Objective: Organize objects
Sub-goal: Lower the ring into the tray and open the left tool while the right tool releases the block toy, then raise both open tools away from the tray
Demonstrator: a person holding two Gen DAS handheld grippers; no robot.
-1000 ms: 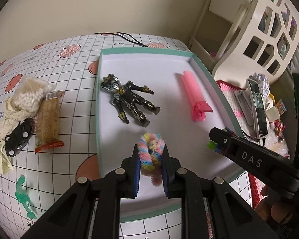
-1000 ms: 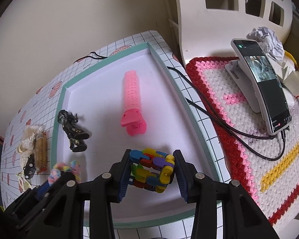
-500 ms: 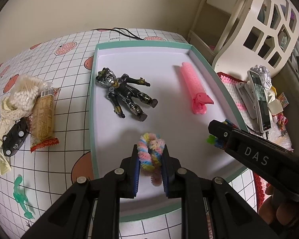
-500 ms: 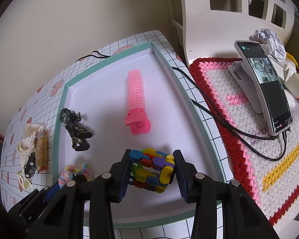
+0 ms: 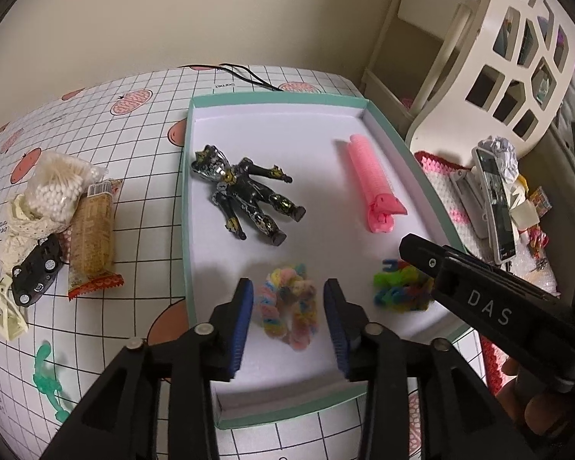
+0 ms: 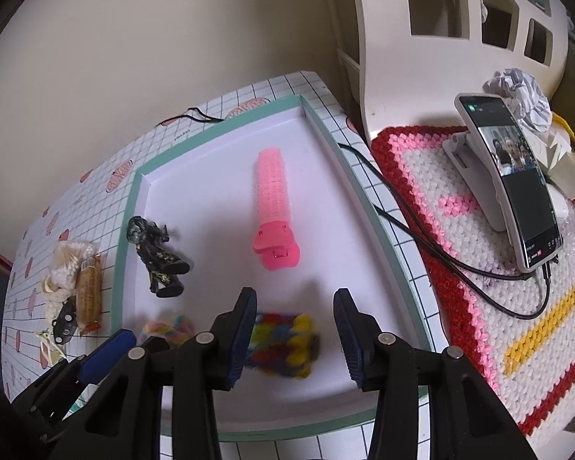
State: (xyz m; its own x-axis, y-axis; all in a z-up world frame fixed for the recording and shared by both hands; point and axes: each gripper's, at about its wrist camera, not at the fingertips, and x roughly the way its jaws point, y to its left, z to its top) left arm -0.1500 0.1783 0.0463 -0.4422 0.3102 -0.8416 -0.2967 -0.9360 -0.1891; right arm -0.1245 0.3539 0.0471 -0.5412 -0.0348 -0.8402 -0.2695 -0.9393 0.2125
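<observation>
A pastel fuzzy hair tie (image 5: 288, 308) lies on the white floor of the green-rimmed tray (image 5: 276, 100), between the spread fingers of my left gripper (image 5: 289, 324), which is open. A colourful plastic link toy (image 6: 283, 339), blurred, lies in the tray between the fingers of my right gripper (image 6: 295, 333), also open. The link toy (image 5: 400, 287) shows to the right in the left wrist view, partly behind the right gripper's finger. The hair tie (image 6: 168, 329) appears left of the right gripper. A black-and-gold action figure (image 5: 245, 195) and a pink hair roller (image 5: 372, 188) also lie in the tray.
Left of the tray on the checked tablecloth sit a cotton swab bag (image 5: 55, 188), a snack bar (image 5: 92, 245), a black toy car (image 5: 36, 270), a cream clip (image 5: 2, 312) and a green figure (image 5: 48, 381). A phone on a stand (image 6: 513, 188) rests on a crocheted mat (image 6: 475, 299) at the right.
Both grippers have opened. The hair tie and the link toy, held above the tray before, now lie loose on the tray floor.
</observation>
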